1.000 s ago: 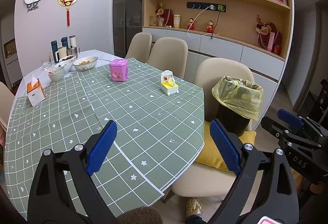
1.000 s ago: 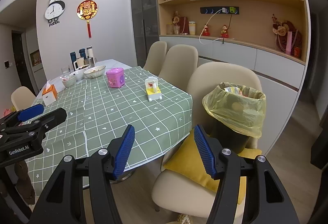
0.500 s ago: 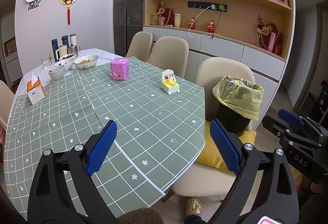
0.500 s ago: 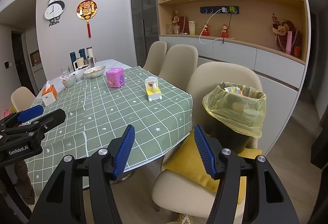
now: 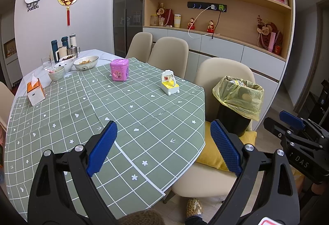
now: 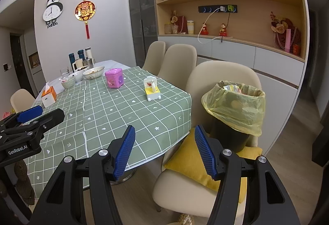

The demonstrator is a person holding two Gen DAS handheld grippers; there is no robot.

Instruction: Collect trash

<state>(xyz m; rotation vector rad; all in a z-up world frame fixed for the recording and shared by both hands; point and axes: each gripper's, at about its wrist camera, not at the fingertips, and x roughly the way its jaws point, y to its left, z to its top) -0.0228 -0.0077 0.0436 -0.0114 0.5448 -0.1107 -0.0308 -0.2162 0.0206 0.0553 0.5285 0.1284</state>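
Both grippers empty, bin loaded, nothing in hand.

Trash bin [image 6: 232, 120] with yellow liner [image 6: 236, 109] sits on the yellow cushion [image 6: 189, 159] of the chair [image 6: 218, 79] just beside the counter [image 5: 127, 114] edge; some wrappers show at its mouth, contents otherwise hard to read. Left gripper [image 5: 164, 142] hovers over the near counter, jaws spread wide, gripping nothing. Right gripper [image 6: 164, 144] hangs off the counter edge, aimed between counter and bin, jaws likewise released. On the cloth: pink box [image 5: 119, 70], small yellow-white toy [image 5: 169, 85], tissue box [image 5: 35, 92], bowls [image 5: 85, 63] at the far end. No obvious loose trash on the cloth, so likely late stage or scanning. Next move: find a remaining piece, or go for the liner rim.
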